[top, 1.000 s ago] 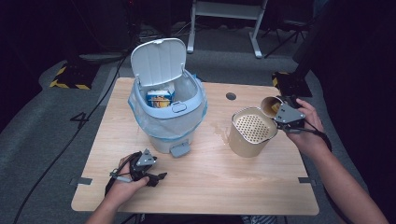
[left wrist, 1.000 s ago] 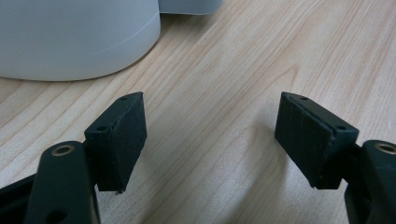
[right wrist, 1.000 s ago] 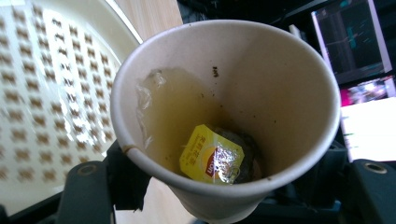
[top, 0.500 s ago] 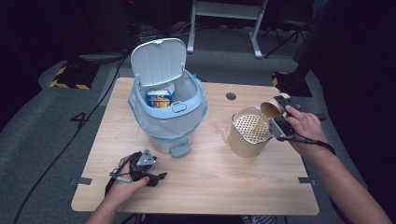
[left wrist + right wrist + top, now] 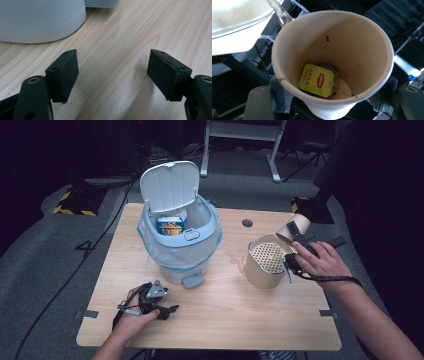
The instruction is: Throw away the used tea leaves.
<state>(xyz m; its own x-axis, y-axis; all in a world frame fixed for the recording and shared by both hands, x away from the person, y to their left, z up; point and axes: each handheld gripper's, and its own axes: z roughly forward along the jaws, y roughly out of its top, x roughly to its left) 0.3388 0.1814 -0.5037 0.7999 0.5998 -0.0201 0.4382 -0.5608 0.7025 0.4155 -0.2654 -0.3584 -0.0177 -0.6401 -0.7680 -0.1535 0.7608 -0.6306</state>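
paper cup (image 5: 332, 62) | right gripper (image 5: 295, 251) clamped on it, tipped beside strainer pot (image 5: 267, 261) | left gripper (image 5: 112, 72) open, idle | pour slow, keep teabag (image 5: 318, 80) over mesh

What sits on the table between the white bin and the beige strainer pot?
Nothing solid: in the high view, bare wood between the white bin and the strainer pot, with a faint wet patch beside the pot.
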